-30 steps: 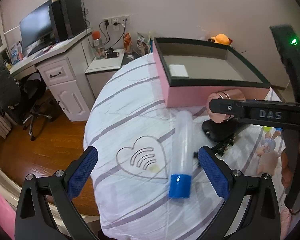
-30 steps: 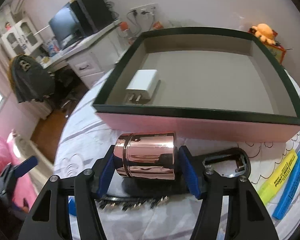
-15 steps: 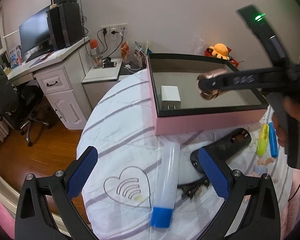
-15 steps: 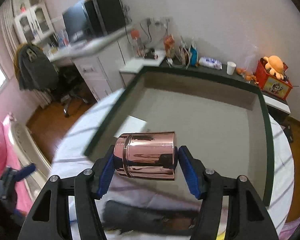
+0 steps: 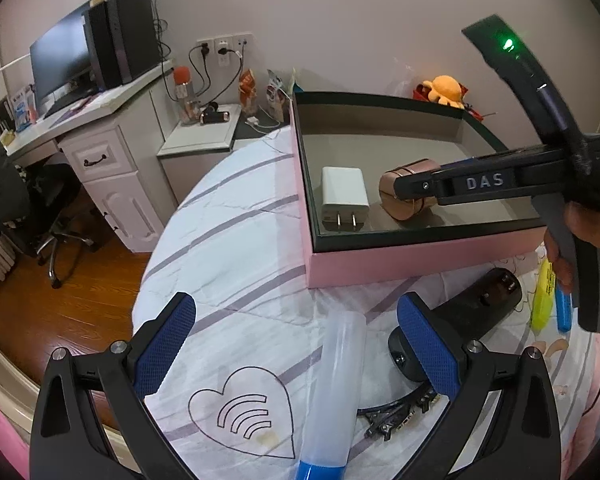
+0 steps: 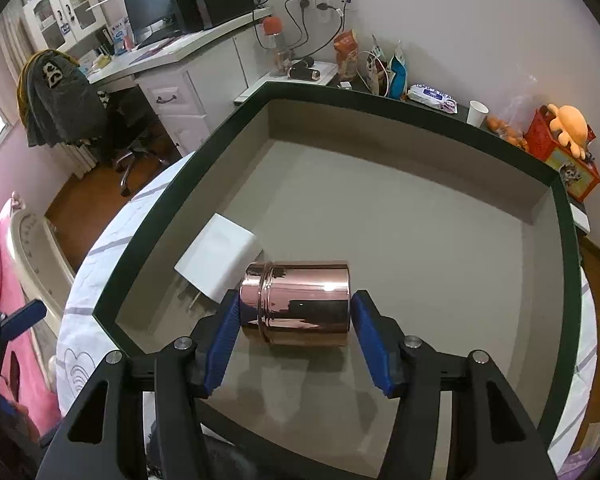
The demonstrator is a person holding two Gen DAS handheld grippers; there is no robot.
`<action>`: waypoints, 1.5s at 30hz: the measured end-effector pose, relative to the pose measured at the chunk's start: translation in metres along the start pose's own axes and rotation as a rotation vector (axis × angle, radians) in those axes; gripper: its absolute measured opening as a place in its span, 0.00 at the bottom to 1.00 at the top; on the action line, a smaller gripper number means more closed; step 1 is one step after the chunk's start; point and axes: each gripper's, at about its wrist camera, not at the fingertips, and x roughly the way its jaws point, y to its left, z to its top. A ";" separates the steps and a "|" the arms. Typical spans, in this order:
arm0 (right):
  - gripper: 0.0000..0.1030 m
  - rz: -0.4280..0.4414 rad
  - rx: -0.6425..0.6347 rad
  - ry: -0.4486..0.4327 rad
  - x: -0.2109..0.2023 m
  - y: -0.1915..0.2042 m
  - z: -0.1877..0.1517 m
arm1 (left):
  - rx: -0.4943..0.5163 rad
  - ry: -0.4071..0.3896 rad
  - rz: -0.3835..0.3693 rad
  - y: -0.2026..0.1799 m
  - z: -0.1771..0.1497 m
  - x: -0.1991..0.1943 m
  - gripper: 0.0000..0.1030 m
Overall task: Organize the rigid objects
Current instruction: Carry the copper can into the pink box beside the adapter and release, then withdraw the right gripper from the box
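A shiny copper can (image 6: pixel 296 304) lies on its side low in the pink box (image 5: pixel 420 264), just right of a white charger (image 6: pixel 220 258). My right gripper (image 6: pixel 294 304) has its blue pads at the can's two ends, and its jaws are closing on it. In the left wrist view the can (image 5: pixel 410 178) shows behind a black finger of that gripper. My left gripper (image 5: pixel 296 304) hangs open over the bedspread. A clear tube with a blue cap (image 5: pixel 336 388) lies under it, between its fingers but untouched.
On the bedspread in front of the box lie a black device (image 5: pixel 472 316), a dark toothed clip (image 5: pixel 396 416), a yellow highlighter (image 5: pixel 542 300) and a blue one (image 5: pixel 563 312). A white desk (image 5: pixel 100 148) and an office chair (image 5: pixel 56 232) stand at the left.
My right gripper carried the can from the bedspread over the box's front wall and down to the floor beside the charger. The left gripper drew back, so the tube sits lower in its view.
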 end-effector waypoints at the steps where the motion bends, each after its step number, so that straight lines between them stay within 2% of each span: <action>1: 0.56 0.008 -0.012 0.003 0.001 0.000 0.001 | 0.000 0.004 0.002 0.000 0.000 0.001 0.99; 5: 0.55 0.050 -0.054 0.008 0.002 -0.002 0.002 | 0.001 0.014 0.001 -0.003 -0.002 0.003 0.99; 9: 0.55 0.144 -0.146 0.032 0.001 0.006 0.000 | 0.007 0.013 -0.006 -0.009 -0.004 -0.001 0.99; 13: 0.55 0.108 -0.287 0.049 0.004 0.020 0.001 | 0.022 0.015 -0.005 -0.014 -0.007 -0.003 0.99; 15: 0.55 0.061 -0.333 0.033 0.002 0.024 0.002 | 0.019 0.018 -0.005 -0.015 -0.007 -0.003 0.99; 18: 0.58 0.033 -0.309 0.021 -0.006 0.024 0.001 | 0.009 0.018 -0.001 -0.015 -0.007 -0.004 0.99; 20: 0.76 -0.008 -0.278 0.003 -0.016 0.022 -0.003 | 0.001 0.020 0.007 -0.014 -0.007 -0.005 0.99; 21: 0.78 -0.038 -0.238 -0.015 -0.022 0.018 -0.004 | 0.001 0.017 0.012 -0.014 -0.007 -0.006 0.99; 26: 0.78 -0.080 -0.054 -0.051 -0.042 -0.007 -0.018 | -0.007 0.021 0.027 -0.012 -0.006 -0.005 0.99; 29: 0.78 -0.175 -0.013 -0.018 -0.029 -0.019 -0.018 | -0.010 0.016 0.026 -0.014 -0.006 -0.008 0.99; 31: 0.78 -0.184 0.010 -0.004 -0.019 -0.026 -0.016 | -0.005 0.015 0.026 -0.016 -0.005 -0.009 0.99; 34: 0.78 -0.206 0.027 0.001 -0.006 -0.031 -0.007 | 0.008 0.016 0.029 -0.018 -0.006 -0.011 0.99; 41: 0.78 -0.157 0.001 0.015 0.013 -0.020 0.008 | 0.011 0.028 0.039 -0.019 -0.006 -0.007 0.99; 45: 0.78 -0.185 -0.021 0.029 0.018 -0.017 0.011 | 0.008 0.032 0.041 -0.017 -0.005 -0.004 0.99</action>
